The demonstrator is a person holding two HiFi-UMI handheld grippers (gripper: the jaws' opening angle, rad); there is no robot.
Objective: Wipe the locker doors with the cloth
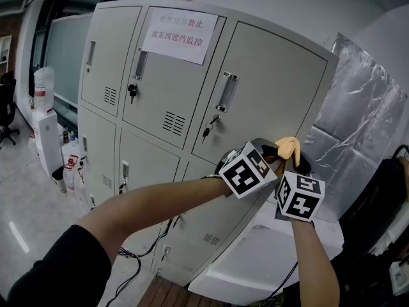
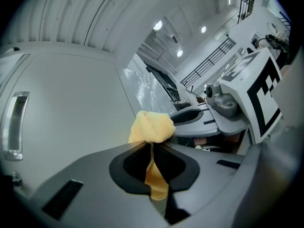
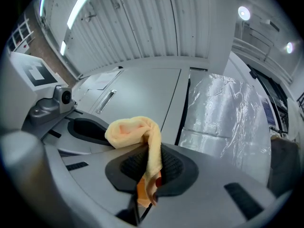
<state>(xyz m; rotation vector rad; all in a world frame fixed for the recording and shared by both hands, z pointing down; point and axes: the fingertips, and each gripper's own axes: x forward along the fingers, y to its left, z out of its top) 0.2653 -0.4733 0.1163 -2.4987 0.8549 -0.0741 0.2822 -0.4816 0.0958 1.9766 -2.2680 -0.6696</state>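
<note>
A yellow cloth is bunched between both grippers, right in front of the upper right door of the grey locker block. My left gripper is shut on the cloth, with a strip of it pinched between the pads. My right gripper is also shut on the cloth, which hangs down through its jaws. The two grippers sit close side by side, tips toward the door. In the left gripper view the door handle is at far left.
A paper sign is taped on the upper middle door, and keys hang in the locks. A foil-wrapped object stands right of the lockers and a white surface lies below. A water dispenser stands at left; cables lie on the floor.
</note>
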